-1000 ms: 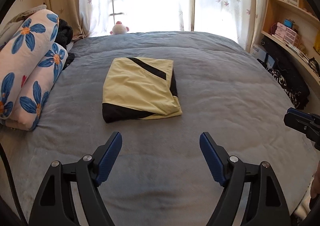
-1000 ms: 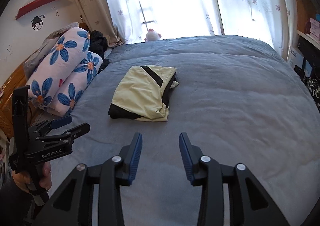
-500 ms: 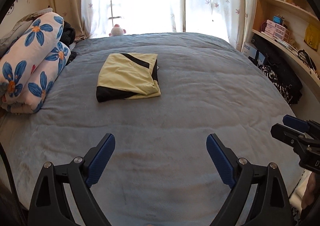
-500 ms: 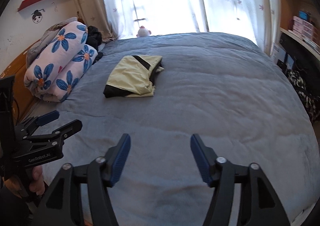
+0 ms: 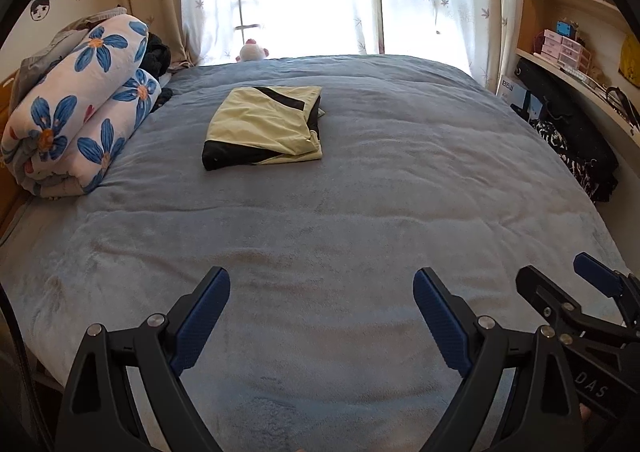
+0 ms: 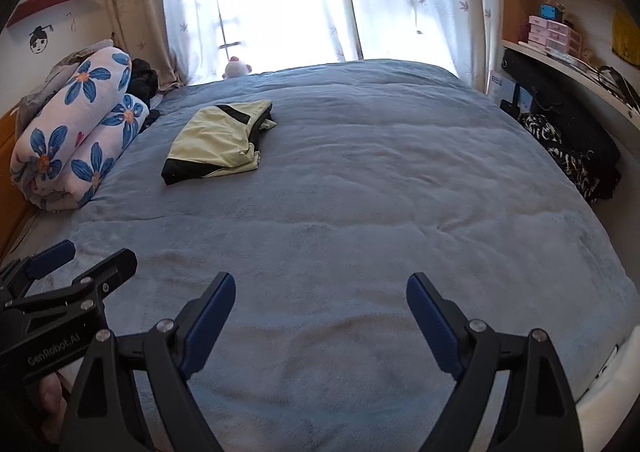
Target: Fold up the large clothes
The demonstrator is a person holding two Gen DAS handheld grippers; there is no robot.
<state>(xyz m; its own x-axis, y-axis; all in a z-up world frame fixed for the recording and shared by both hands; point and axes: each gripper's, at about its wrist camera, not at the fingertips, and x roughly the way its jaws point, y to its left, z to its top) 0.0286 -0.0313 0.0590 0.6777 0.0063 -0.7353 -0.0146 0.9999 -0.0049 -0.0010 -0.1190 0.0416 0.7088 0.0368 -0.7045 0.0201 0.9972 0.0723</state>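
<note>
Folded shirt sitting on the bed, nothing blocking it

The yellow and black shirt (image 5: 266, 124) lies on the blue blanket (image 5: 360, 212), near the flowered quilt (image 5: 76, 108). The left gripper (image 5: 320, 316) is spread wide and empty; the right gripper (image 6: 320, 316) has just opened wide, empty too.

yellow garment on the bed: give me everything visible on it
The yellow garment is pale yellow, thin-looking fabric with black panels: a diagonal black stripe near its far edge and a black band along the near left corner. It is folded into a compact, roughly rectangular stack, with layered edges showing on its right side and a small bit of fabric poking out there. It lies flat on the blue bedspread, left of centre toward the window, apart from the flowered rolled quilt. Nothing else touches it.
</note>
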